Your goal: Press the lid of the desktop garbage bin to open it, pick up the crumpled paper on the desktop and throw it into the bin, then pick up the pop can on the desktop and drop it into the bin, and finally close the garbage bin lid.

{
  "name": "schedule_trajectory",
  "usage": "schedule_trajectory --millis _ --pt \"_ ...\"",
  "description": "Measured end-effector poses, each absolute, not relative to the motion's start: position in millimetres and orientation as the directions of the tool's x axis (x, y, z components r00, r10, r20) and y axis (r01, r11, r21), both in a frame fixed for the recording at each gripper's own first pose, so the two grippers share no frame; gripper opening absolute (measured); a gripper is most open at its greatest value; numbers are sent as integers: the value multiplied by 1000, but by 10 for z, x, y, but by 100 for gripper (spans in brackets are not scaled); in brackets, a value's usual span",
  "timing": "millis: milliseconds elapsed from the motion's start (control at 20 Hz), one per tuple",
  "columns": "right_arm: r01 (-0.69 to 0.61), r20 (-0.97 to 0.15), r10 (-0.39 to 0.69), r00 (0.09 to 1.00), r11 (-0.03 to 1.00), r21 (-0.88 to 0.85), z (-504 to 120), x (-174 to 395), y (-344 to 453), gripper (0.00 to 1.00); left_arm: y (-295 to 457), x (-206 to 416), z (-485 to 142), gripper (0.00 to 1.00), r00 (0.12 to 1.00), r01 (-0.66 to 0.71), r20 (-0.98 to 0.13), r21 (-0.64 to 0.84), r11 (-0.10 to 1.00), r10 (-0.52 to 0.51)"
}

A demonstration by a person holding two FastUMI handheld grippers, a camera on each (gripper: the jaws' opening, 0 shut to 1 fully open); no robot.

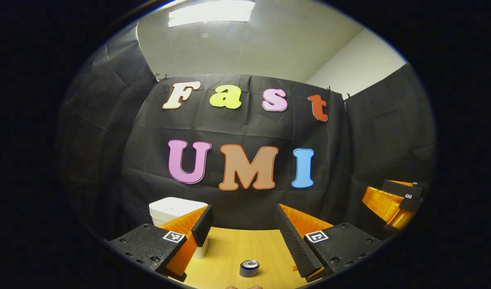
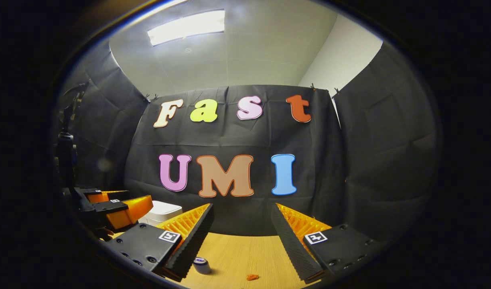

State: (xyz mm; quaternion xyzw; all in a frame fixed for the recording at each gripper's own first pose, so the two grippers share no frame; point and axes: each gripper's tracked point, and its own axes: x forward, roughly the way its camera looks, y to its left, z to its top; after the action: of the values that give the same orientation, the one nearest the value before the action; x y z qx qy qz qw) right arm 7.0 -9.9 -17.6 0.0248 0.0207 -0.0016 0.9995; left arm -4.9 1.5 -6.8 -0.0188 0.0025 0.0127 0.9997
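Observation:
The white desktop bin [image 1: 174, 209] stands at the back left of the wooden desktop [image 1: 229, 249], its lid down; my left finger covers part of it. A pop can [image 1: 249, 268] stands upright near the front, below the gap between my left gripper's fingers. My left gripper [image 1: 243, 208] is open, holds nothing and hovers above the desk. In the right gripper view, the bin [image 2: 164, 211] sits far left and the can [image 2: 201, 265] lies low beside my left finger. My right gripper [image 2: 241, 206] is open and holds nothing.
The right gripper [image 1: 390, 196] hangs at the far right of the left gripper view. The left gripper [image 2: 119, 208] sits at the left in front of the bin. A small orange scrap [image 2: 252, 277] lies on the desk. Black cloth walls close in the back and sides.

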Motion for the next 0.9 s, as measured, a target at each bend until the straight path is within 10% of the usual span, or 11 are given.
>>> schedule_trajectory --millis 900 --pt "-65 -75 70 995 996 68 -391 173 -230 96 -49 -42 -119 90 997 -75 -15 -11 997 75"
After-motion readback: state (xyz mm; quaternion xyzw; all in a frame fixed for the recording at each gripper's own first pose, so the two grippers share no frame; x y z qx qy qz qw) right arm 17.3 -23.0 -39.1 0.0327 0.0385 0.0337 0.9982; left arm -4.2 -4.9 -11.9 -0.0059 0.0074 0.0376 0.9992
